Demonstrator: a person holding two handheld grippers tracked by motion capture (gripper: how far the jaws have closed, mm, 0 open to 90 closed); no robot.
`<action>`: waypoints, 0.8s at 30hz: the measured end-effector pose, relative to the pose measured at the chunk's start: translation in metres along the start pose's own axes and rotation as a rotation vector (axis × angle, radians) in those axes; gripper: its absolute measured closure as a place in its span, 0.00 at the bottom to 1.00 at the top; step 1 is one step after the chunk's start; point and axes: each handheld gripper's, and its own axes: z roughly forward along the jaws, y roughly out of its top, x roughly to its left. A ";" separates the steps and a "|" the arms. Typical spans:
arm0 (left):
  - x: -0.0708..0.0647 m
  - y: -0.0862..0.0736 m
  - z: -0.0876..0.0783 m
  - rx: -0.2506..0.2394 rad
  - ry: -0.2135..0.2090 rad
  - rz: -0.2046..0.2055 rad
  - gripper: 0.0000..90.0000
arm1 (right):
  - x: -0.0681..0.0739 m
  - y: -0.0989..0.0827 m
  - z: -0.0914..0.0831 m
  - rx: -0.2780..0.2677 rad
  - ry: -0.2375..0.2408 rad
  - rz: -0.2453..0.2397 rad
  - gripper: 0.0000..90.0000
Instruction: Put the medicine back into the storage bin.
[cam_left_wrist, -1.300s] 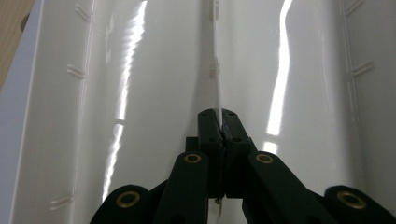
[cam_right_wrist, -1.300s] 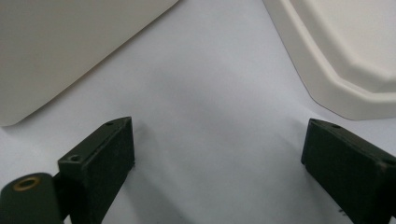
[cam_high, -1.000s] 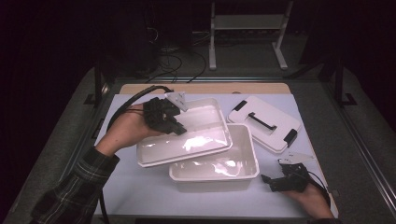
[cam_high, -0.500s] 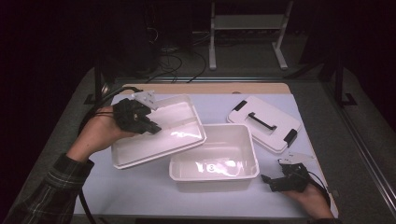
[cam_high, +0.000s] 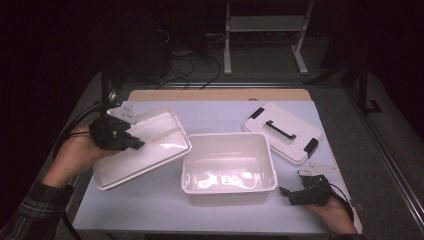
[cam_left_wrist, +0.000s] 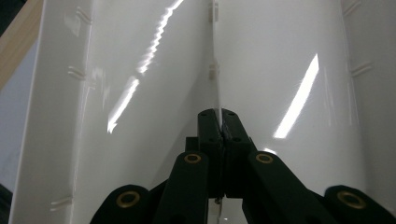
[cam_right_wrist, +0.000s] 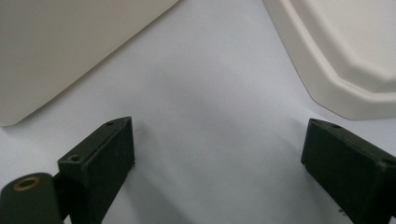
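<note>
Risk is slippage: your left gripper (cam_high: 131, 142) has its jaws pinching only the thin divider rib of the shallow white plastic tray (cam_high: 150, 145) tilted over the surface's left edge, while your right gripper (cam_high: 292, 195) rests with jaws spread.

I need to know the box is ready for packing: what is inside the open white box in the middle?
The open white box looks empty: bare glossy floor with light reflections. The strip behind its near wall is hidden.
</note>
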 end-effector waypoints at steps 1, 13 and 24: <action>0.000 0.000 0.000 0.000 0.000 0.000 0.98 | 0.000 0.000 0.000 0.000 0.000 0.000 0.10; 0.009 -0.058 0.029 0.021 0.049 -0.107 0.98 | 0.000 0.000 0.000 0.000 0.000 0.000 0.10; 0.009 -0.088 0.067 0.045 0.040 -0.161 0.98 | 0.000 0.000 0.000 0.000 0.000 0.000 0.10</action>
